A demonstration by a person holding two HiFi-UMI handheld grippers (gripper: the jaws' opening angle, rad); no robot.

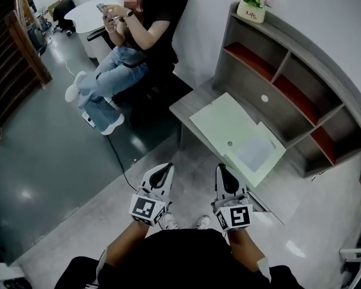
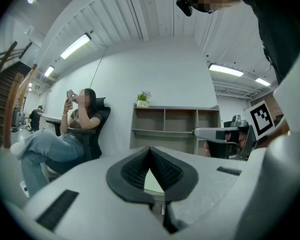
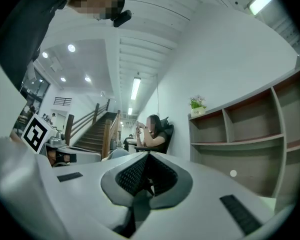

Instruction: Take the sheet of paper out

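A pale sheet of paper (image 1: 254, 153) lies on a light green mat (image 1: 219, 120) on the grey desk (image 1: 185, 105), near the mat's right end. I cannot tell whether it sits inside a clear sleeve. My left gripper (image 1: 165, 169) and right gripper (image 1: 222, 168) are held side by side above the floor, short of the desk and apart from the paper. Both point level towards the desk. The left gripper (image 2: 150, 150) has its pads pressed together with nothing between them. The right gripper (image 3: 149, 156) is likewise shut and empty.
A grey shelf unit (image 1: 301, 77) with red-lined compartments stands on the desk's far side, and a small potted plant (image 1: 253, 5) sits on top of it. A person (image 1: 129, 47) sits in a black chair left of the desk, legs stretched over the dark floor.
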